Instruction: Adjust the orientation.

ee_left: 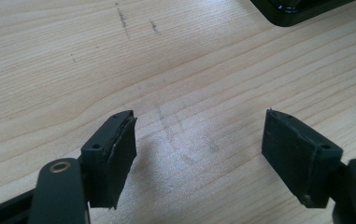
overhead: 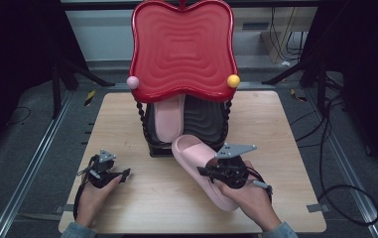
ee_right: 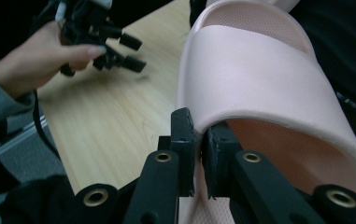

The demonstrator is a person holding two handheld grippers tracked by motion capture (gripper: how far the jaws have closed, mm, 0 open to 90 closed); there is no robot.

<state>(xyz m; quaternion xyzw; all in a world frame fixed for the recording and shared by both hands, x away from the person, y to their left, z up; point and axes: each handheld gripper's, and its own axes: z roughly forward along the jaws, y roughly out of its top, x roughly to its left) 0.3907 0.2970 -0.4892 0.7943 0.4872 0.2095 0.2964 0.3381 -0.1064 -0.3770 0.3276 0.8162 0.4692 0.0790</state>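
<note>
A pink slipper (overhead: 201,166) hangs tilted just above the wooden table (overhead: 142,198), toe toward the black lower shelf (overhead: 206,121) of the rack. My right gripper (overhead: 207,172) is shut on the strap's side edge; the right gripper view shows both pads pinching the pink strap (ee_right: 259,79), with my right gripper (ee_right: 200,154) seen from behind. A second pink slipper (overhead: 169,118) lies on the lower shelf, partly hidden under the red top tray (overhead: 182,49). My left gripper (overhead: 125,174) rests low over the table at the left, open, with nothing between the fingertips of my left gripper (ee_left: 199,154).
The rack stands at the table's far middle, with twisted black posts (overhead: 141,116) and a pink knob (overhead: 133,82) and a yellow knob (overhead: 233,81) on the tray's front corners. A corner of the rack base (ee_left: 297,9) appears in the left gripper view. Bare wood lies between the hands.
</note>
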